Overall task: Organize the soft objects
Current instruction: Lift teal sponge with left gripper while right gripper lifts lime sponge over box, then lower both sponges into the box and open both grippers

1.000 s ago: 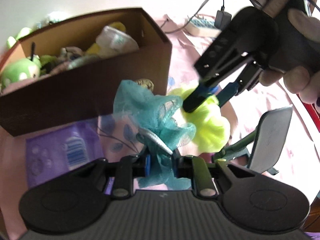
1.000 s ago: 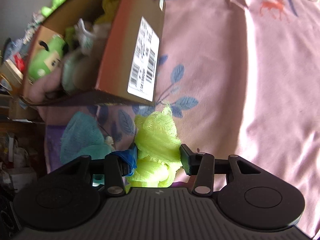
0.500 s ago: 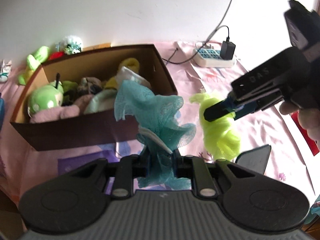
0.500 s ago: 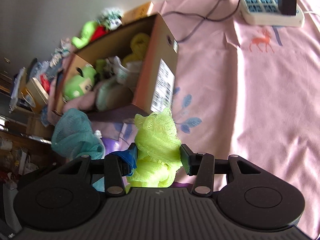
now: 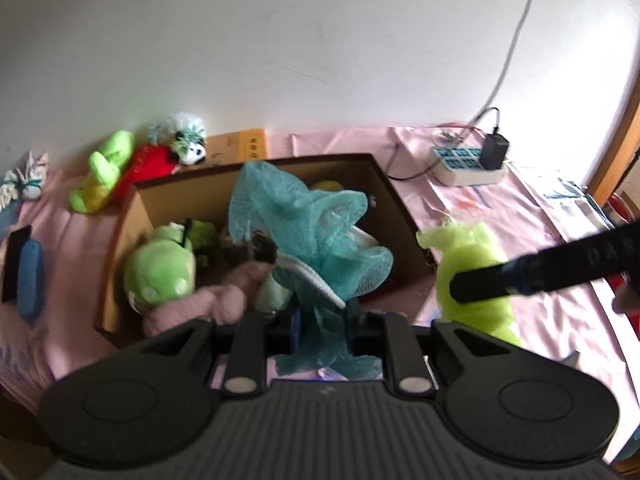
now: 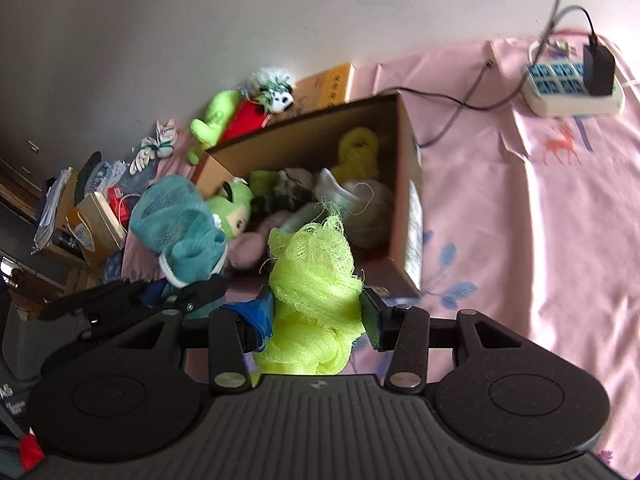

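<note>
My left gripper (image 5: 322,320) is pinched nearly closed on a thin gather of the teal mesh pouf (image 5: 308,232), most of which billows above the jaws in front of the cardboard box (image 5: 400,216). My right gripper (image 6: 316,316) is clamped partway on the bulkier lime mesh pouf (image 6: 312,276), squeezing it between both pads near the box's near right corner. What worries me is the teal one: I only have a narrow fold of netting, so I judge it could slide free and land on the pink sheet (image 6: 520,208) short of the box. The box already looks crowded with the green plush (image 5: 160,268) and other soft toys, so either pouf might spring back out over the rim.
</note>
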`<state>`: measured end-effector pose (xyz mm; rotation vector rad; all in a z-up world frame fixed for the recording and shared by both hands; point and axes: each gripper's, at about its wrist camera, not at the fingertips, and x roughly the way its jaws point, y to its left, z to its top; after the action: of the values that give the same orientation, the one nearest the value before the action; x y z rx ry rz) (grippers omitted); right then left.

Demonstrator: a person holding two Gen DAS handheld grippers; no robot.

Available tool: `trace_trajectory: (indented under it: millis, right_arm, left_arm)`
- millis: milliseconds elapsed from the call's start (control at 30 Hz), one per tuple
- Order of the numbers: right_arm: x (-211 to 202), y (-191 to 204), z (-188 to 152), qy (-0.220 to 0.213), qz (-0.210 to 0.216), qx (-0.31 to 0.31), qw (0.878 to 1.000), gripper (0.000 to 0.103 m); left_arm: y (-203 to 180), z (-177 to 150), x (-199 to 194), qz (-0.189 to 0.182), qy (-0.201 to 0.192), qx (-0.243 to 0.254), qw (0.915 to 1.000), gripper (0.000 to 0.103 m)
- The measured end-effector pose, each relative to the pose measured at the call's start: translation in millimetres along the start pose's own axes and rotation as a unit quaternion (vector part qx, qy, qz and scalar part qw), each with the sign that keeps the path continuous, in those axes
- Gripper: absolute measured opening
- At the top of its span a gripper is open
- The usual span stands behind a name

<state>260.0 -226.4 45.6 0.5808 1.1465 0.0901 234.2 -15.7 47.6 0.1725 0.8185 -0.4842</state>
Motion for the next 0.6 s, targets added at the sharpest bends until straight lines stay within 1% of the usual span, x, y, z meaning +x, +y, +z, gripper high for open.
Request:
trace_trajectory:
  millis: [167, 267, 400, 533, 600]
  right_arm:
    - [2, 26, 5, -0.028, -0.006, -0.020, 0.999, 0.030]
    - [-1, 38, 8, -0.056, -0.016, -0.043, 0.997, 0.030]
    - [1, 44, 12, -0.088, -0.027, -0.061, 0.994, 0.030]
    - [9, 46, 12, -0.104, -0.024, -0.064, 0.992, 0.030]
    - [14, 49, 10, -0.117, -0.032, -0.075, 0.990, 0.030]
  left_arm:
    - [16, 15, 0, 0.021, 0.000, -0.006, 0.9998, 0.017]
    - [23, 19, 0, 0.042, -0.004, -0.004, 0.9991, 0.017]
    - [31, 22, 2, 0.061, -0.008, -0.012, 0.9980, 0.017]
    - [35, 23, 10, 0.072, -0.003, -0.012, 0.9973, 0.017]
    - [36, 24, 13, 0.078, -0.004, -0.013, 0.9969, 0.018]
